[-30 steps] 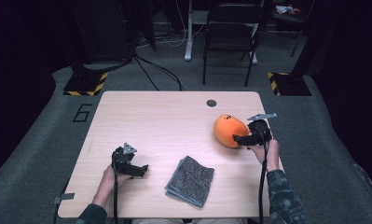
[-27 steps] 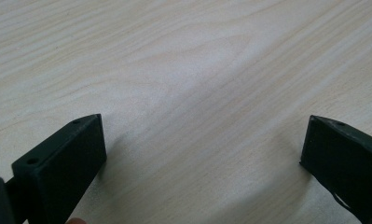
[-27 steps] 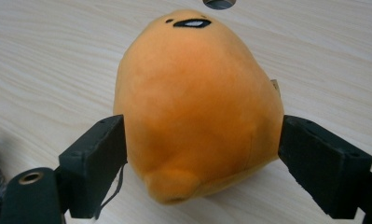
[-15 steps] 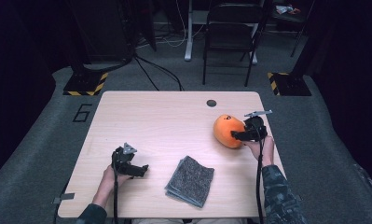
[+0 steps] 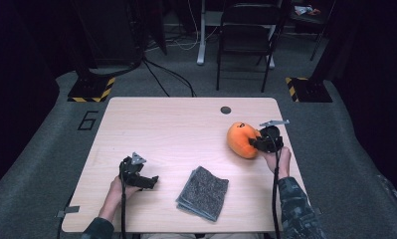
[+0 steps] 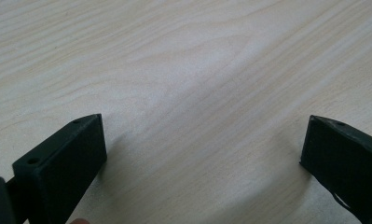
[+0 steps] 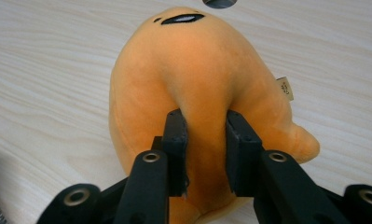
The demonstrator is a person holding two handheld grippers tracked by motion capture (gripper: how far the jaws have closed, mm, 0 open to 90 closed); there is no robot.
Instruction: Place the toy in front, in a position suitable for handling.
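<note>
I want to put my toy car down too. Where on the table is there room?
The big bare patch is the table's far left half, beyond the left gripper and left of the orange plush toy. It is crowded on the right, where the right gripper pinches the toy, and near the grey cloth.

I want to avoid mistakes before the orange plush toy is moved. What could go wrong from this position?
The right gripper has just closed and pinches only a narrow fold of the orange plush toy; when lifted, the soft fabric may slip out. The toy also lies near the table's right edge and could roll off if it drops.
</note>
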